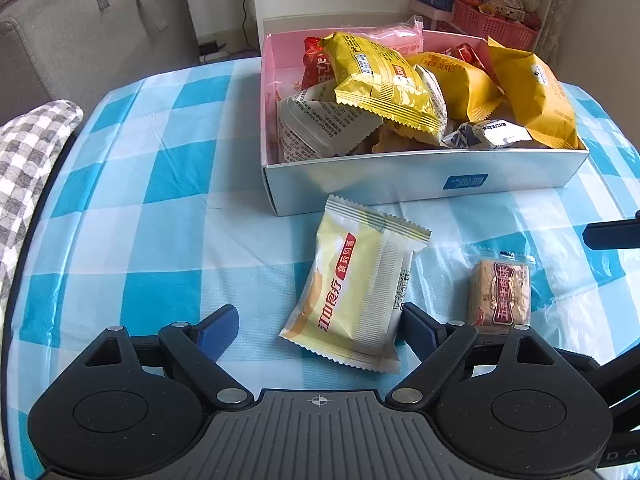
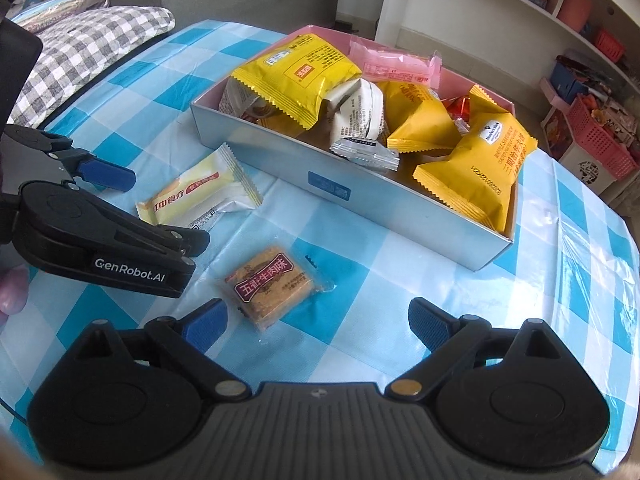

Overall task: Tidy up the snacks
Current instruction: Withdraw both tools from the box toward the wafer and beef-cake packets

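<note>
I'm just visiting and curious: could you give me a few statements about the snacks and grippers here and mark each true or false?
1. Two snack packets lie on the tablecloth outside the box. True: the pale yellow packet and the brown biscuit packet.
2. The left gripper is clamped shut on a packet. False: its jaws are open.
3. The box is empty. False: it holds many packets.
4. The right gripper is open. True.
</note>
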`<state>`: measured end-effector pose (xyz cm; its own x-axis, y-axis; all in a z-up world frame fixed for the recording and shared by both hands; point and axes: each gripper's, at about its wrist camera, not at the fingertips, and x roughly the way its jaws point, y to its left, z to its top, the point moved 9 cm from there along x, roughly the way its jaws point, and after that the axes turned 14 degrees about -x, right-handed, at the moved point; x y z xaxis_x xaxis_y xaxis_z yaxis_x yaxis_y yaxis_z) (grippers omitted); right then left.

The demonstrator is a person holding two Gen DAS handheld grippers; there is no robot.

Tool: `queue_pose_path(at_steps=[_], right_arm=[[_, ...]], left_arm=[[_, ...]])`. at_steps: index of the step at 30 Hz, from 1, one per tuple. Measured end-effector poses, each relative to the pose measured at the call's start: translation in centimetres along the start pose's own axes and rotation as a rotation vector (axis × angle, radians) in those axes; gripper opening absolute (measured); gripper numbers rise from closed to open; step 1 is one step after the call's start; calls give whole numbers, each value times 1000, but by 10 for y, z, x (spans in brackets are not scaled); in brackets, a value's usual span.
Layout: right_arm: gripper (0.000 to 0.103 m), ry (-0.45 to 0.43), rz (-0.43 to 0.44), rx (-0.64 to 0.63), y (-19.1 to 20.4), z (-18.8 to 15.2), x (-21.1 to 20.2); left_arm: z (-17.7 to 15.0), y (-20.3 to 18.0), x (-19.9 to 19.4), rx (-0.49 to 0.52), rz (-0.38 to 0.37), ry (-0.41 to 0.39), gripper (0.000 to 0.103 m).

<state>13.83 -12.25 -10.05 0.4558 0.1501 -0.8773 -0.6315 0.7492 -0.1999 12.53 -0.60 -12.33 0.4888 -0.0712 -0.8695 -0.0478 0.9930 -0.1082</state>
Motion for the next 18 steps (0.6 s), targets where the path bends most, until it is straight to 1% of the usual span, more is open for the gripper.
queue_pose_path(at_steps=[7,10,11,12,14,18], right_arm=[[97,4,3,-55,13,0,11],[97,-4,3,-72,17,1,16],[98,-8,2,-78,18,1,17],[100,-21,0,-78,19,1,18],[101,-43,4,-73,19,2,19],[102,-81,14,-50,18,4,22]], left_arm=[[-5,6,-2,97,-53,-33,87],[-5,8,-2,152,-95,-63,87],[-6,9,-3,167,-110,-75,87],[-6,9,-3,179,-125,-85,87],[-7,11,-3,204,-155,-112,87],[-9,11,-3,232,-189,-151,88]])
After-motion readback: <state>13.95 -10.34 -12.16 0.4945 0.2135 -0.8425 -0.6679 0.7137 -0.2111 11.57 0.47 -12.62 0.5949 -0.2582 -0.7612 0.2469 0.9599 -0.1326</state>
